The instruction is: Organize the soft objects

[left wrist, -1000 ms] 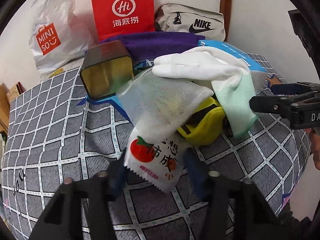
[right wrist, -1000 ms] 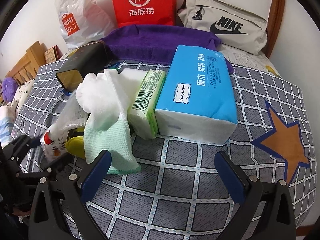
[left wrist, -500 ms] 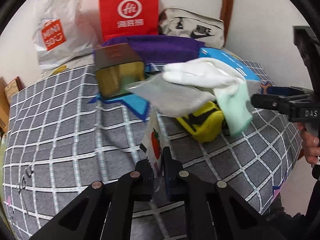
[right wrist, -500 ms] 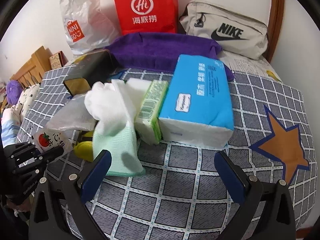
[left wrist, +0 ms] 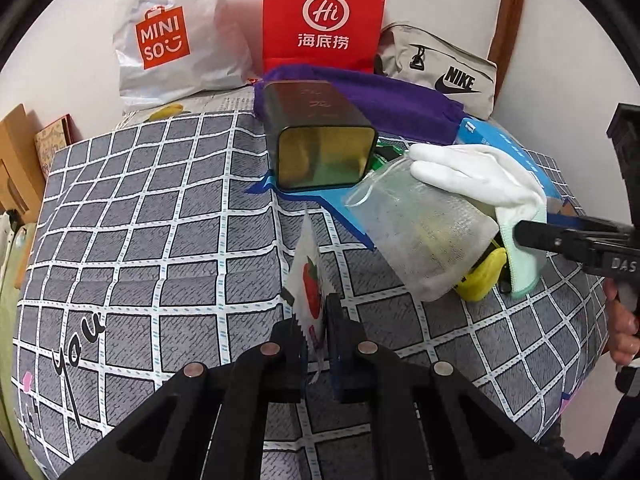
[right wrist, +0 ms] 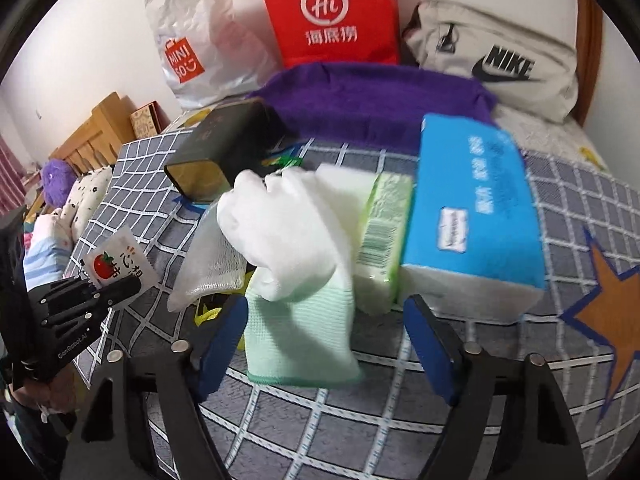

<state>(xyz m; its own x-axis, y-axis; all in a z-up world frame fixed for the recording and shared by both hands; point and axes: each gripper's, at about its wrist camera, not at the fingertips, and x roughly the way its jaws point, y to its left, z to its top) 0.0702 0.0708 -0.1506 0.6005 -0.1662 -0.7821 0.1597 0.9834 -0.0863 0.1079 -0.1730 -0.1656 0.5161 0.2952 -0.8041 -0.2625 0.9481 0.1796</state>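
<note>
Nearest, the left tongs (left wrist: 316, 332) sit clamped on the edge of a small tomato-print sachet (left wrist: 310, 280), lifted off the checked bedspread (left wrist: 140, 240). The right tongs (right wrist: 326, 336) have just been closing but stand apart, straddling the green cuff of a white glove (right wrist: 300, 280) without pressing it. Beyond lie a mesh pouch (left wrist: 420, 236), a green pack (right wrist: 386, 232), blue tissues (right wrist: 476, 208) and a dark tin (left wrist: 320, 140). The glove drapes over the pouch, so tugging it could drag neighbours along; the sachet's thin edge may slip free.

left hand-held gripper (left wrist: 314, 334): black frame, silver screws | right hand-held gripper (right wrist: 328, 344): blue pads
</note>
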